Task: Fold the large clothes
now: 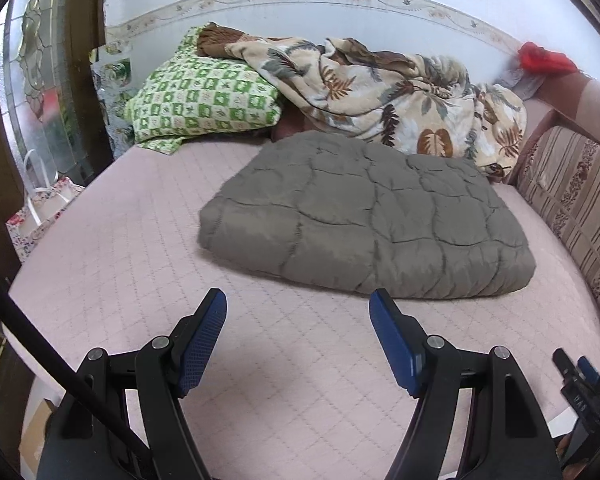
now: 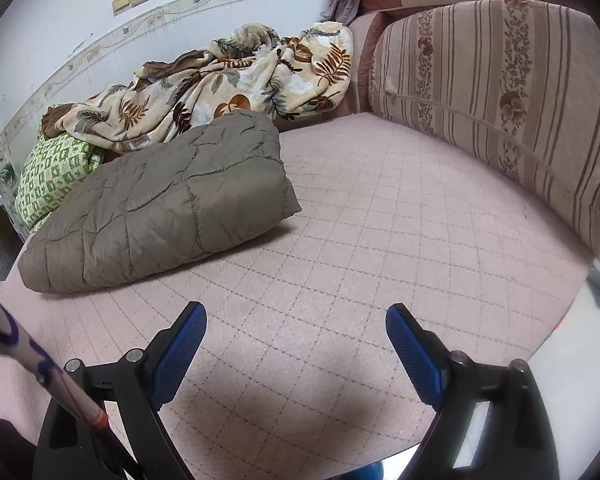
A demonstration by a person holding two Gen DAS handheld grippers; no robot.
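Observation:
A grey-brown quilted garment [image 1: 364, 216] lies folded into a thick rectangle on the pink quilted mattress [image 1: 140, 264]. It also shows in the right wrist view [image 2: 160, 204], at the left. My left gripper [image 1: 298, 300] is open and empty, above the mattress just in front of the garment's near edge. My right gripper [image 2: 296, 312] is open and empty above the bare mattress [image 2: 360, 232], to the right of the garment and apart from it.
A leaf-patterned blanket [image 1: 400, 92] is heaped against the back wall beside a green checked pillow [image 1: 204, 100]. A striped floral cushion [image 2: 500, 100] lines the right side. A red cloth [image 1: 544, 58] sits in the far corner. A floral bag [image 1: 40, 216] stands left of the bed.

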